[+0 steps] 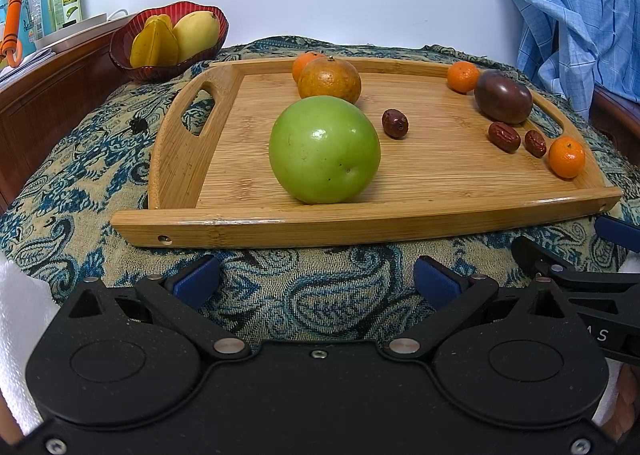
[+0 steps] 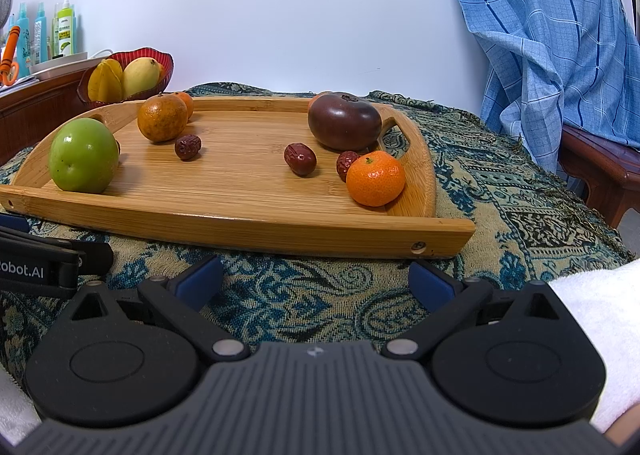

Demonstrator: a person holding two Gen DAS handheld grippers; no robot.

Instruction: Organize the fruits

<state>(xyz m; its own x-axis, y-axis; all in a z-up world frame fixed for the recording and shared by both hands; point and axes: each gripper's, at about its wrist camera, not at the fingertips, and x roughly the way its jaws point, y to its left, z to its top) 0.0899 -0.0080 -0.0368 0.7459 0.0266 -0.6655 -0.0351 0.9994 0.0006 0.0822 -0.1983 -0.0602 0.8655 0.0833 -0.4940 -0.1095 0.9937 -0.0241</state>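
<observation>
1. A paisley cloth [image 1: 80,183] covers the table; a blue shirt [image 2: 560,55] hangs by the white wall.
2. A bamboo tray [image 1: 280,225] holds the green apple [image 1: 324,149] near its front edge, with oranges and dates behind it.
3. The left gripper [image 1: 316,279] and right gripper [image 2: 316,279] hover before the tray's front edge, jaws wide and empty.

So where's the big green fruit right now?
The green fruit sits on the wooden tray, near its front edge toward the left-hand handle, just in front of the large orange. In the right wrist view it's far left.
</observation>
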